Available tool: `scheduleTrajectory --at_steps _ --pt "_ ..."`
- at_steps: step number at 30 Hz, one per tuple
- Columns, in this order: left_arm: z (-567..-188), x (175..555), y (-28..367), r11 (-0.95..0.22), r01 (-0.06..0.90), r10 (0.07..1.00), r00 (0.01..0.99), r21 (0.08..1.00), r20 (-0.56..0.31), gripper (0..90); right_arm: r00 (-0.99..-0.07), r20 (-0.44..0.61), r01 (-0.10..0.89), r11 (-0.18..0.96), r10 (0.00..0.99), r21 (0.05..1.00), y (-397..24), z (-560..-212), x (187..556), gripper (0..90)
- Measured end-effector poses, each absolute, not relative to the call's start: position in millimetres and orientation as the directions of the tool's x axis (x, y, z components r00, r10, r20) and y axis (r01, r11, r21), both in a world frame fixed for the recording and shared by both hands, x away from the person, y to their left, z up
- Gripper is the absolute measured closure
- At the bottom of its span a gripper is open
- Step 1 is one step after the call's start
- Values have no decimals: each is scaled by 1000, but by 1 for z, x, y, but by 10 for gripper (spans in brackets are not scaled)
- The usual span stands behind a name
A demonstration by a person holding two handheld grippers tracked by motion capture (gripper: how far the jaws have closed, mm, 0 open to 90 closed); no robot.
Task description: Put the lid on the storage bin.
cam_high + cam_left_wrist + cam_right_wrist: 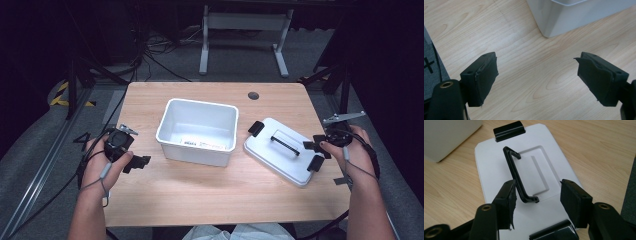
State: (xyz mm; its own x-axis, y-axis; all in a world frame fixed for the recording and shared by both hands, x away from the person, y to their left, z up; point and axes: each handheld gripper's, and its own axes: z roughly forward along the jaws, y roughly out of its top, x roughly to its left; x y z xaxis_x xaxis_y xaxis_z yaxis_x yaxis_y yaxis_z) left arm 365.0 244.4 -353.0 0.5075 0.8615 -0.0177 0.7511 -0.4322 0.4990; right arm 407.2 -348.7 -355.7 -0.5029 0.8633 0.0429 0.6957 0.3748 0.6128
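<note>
The wooden table [210,200] carries one white bin [198,131] at its centre, open at the top, with what looks like a label or slip lying on its floor. One white lid [280,150] lies flat on the table to the right of the bin, apart from it, turned at an angle. The lid has not been fitted; by the look of things the work in hand is lifting it and closing the bin, and all of that remains to be done.

The lid bears one black handle [520,176] along its middle and two black clips [509,130], one at each short end.

The right gripper [320,150] sits at the lid's right near edge. In the right gripper view its jaws stand wide on either side of the handle's near end, the left one close against it, with no firm pinch evident.

The left gripper [136,161] rests at the near left, well apart from the bin's side. Its jaws are wide with bare tabletop between them.

Count: one bin, one lid, one handle, two clips, two grippers.
</note>
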Motion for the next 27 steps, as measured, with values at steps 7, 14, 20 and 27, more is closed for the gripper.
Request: scheduleTrajectory --at_steps 7,14,20,27 --pt "-354 364 243 -440 733 850 526 519 -23 194 -519 24 668 388 855 635 -347 -354 408 468" --pt "-352 364 238 -447 723 839 544 526 -34 205 -550 7 627 408 835 663 -338 -352 407 442" --pt "-355 363 234 -477 728 825 565 493 -36 207 -611 -2 573 444 792 688 -326 -354 410 389" --pt "-360 364 233 -490 726 829 559 483 1 213 -642 1 569 475 767 671 -313 -363 417 341"
